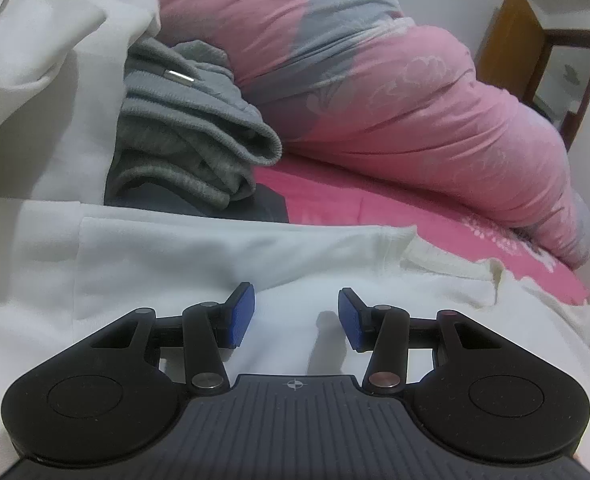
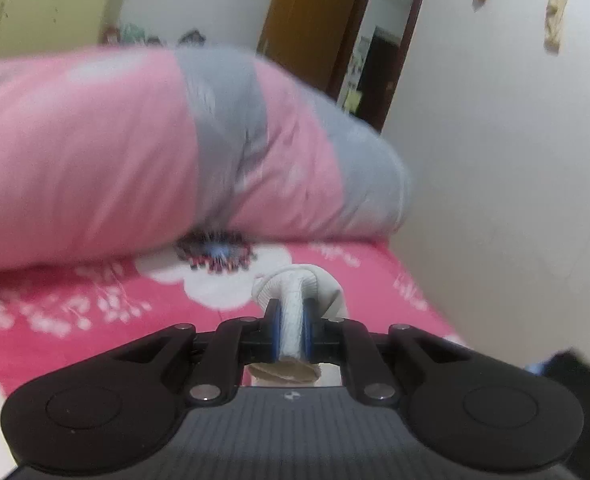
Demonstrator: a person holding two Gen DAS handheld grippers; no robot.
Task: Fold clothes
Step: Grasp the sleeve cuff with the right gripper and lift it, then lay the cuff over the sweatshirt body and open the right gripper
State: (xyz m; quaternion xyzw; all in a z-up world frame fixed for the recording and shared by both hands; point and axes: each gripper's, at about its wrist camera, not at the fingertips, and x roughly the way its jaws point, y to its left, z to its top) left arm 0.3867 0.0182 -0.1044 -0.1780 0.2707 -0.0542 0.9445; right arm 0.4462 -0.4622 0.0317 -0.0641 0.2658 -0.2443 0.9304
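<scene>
The right gripper (image 2: 293, 330) pinches a ribbed cuff (image 2: 291, 300) of the white garment (image 1: 215, 264) above the pink floral bedsheet (image 2: 75, 312). The left gripper (image 1: 295, 320) hovers agape over the garment's smooth spread body, whose hem lies near the folded grey clothes (image 1: 187, 136) and the pink duvet (image 1: 415, 128).

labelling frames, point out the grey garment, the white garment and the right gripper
grey garment (image 1: 199, 136), left wrist view, folded ribbed edge
white garment (image 1: 199, 256), left wrist view, flat front panel
right gripper (image 2: 293, 332), right wrist view, between fingertips
</scene>
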